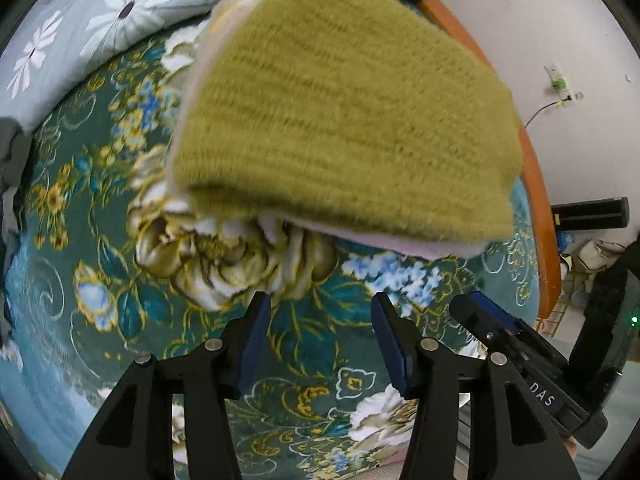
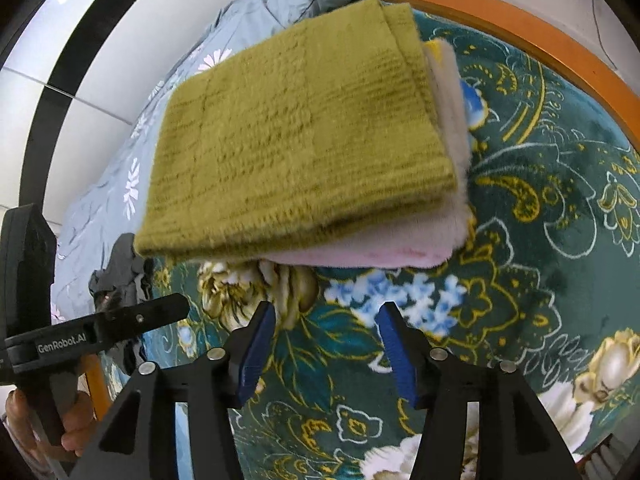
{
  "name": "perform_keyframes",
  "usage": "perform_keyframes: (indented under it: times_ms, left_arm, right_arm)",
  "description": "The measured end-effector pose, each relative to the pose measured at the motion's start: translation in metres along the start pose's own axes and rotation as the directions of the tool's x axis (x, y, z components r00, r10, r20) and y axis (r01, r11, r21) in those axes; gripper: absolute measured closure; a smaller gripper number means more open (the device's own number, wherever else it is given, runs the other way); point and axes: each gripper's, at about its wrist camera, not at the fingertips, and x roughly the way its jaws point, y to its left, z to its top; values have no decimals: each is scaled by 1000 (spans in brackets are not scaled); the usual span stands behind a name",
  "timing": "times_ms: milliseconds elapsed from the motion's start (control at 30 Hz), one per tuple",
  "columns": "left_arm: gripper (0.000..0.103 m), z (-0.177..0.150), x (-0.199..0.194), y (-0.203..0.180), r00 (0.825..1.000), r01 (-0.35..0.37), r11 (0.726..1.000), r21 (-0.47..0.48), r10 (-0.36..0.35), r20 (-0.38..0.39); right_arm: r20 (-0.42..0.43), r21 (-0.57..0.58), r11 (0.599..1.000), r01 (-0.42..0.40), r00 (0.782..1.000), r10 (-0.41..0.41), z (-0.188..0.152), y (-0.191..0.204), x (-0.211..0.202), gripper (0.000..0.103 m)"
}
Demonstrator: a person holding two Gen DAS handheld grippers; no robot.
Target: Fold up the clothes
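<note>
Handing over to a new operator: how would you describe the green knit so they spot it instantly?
Start from the dark teal floral blanket covering the bed. On it, ahead of both open grippers, sits one folded stack. The olive-green ribbed knit is its top layer, the only green, coarse-textured piece, lying on a pale pink fleece.
</note>
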Motion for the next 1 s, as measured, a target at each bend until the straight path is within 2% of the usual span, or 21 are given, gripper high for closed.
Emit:
perform_keyframes:
  times_ms: [67, 200, 267, 367, 567, 633, 700, 933, 1000]
  left_arm:
    - [50, -7, 1, -4, 1000, -19, 1000, -15, 19, -9]
    - [49, -8, 8, -8, 994, -100, 995, -2, 100, -38]
    - [37, -9, 8, -8, 991, -132, 991, -1, 132, -31]
    - [27, -8, 8, -6, 986, -166, 986, -6, 166, -25]
    - [23, -5, 11, -6, 978, -208, 978, 0, 208, -11]
    - [21, -6, 12, -6, 976, -218, 976, 1, 218, 0]
    - [18, -7, 12, -6, 975, -224, 975, 0, 224, 8]
    - [18, -9, 9, -2, 971, -235, 972, -21, 236, 43]
    - [18, -10, 7, -2, 970, -236, 972, -23, 237, 59]
  right_arm:
    - [-5, 4, 1000, 6, 1000, -6, -1, 0, 2, 42]
    - [1, 25, 1000, 14, 1000, -14, -1, -5, 4, 36]
    - [3, 35, 999, 15, 1000, -15, -1, -7, 5, 35]
    - [1, 42, 999, 20, 1000, -20, -4, -9, 9, 34]
    - [4, 32, 999, 26, 1000, -26, -3, -9, 12, 33]
    - [6, 26, 999, 32, 999, -32, -4, -8, 14, 28]
    - [6, 21, 999, 29, 1000, -29, -4, -7, 17, 17]
    - [5, -2, 1000, 23, 1000, -23, -7, -1, 20, 7]
    - [16, 3, 1000, 24, 1000, -24, -7, -1, 19, 0]
